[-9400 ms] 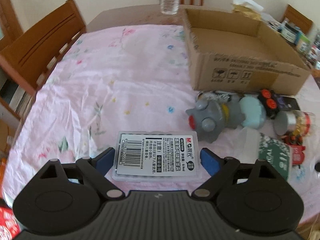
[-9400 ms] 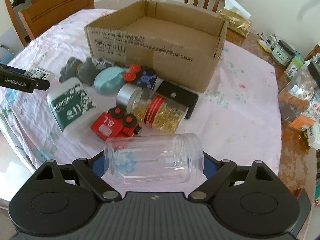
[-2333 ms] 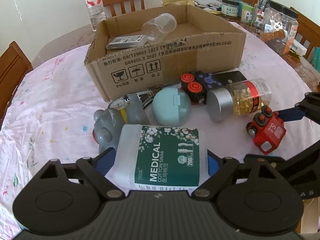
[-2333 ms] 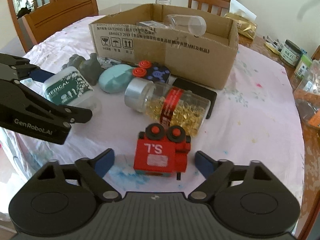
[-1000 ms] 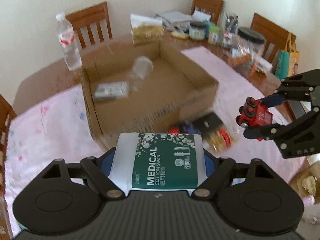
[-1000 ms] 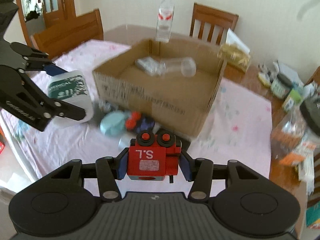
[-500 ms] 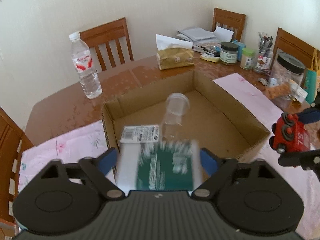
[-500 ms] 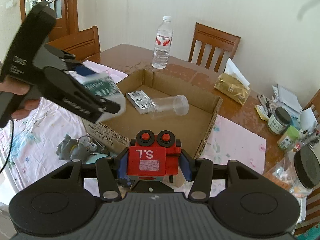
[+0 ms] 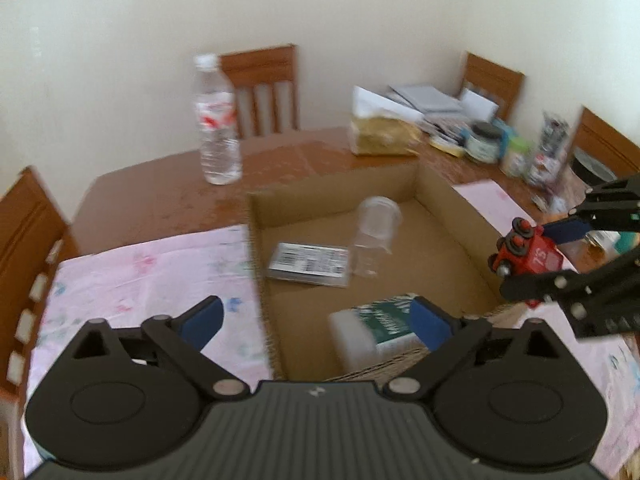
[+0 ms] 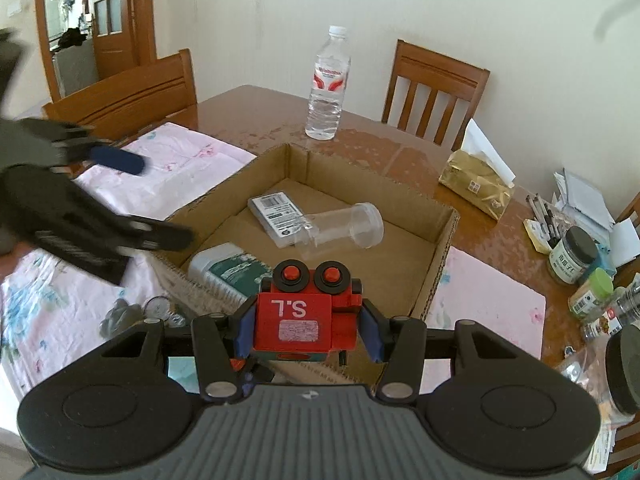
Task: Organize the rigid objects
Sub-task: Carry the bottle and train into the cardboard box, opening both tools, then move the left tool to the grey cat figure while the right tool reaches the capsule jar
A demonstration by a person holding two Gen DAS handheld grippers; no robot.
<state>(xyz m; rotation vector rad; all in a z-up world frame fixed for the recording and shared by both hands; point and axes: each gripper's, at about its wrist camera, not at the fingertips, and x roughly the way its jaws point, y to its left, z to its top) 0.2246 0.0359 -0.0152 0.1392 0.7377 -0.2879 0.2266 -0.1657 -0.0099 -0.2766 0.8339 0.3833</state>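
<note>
While the cardboard box (image 10: 436, 236) is sitting on the worktop (image 10: 256, 108), the left tongs (image 9: 316, 316) are opening, the swab box (image 9: 376, 328) lying free inside; the right tongs (image 10: 306, 326), clamping the red toy truck (image 10: 306, 316), should be clearing the near wall before releasing.

water bottle (image 10: 328, 88), tissue pack (image 10: 476, 184), chairs (image 10: 434, 92)

Red toy truck (image 10: 306, 322) is held upright above the open cardboard box (image 10: 436, 258). Inside, swab container (image 10: 228, 266), flat barcoded case (image 10: 276, 216) and clear jar (image 10: 344, 226) are seen lying flat.
</note>
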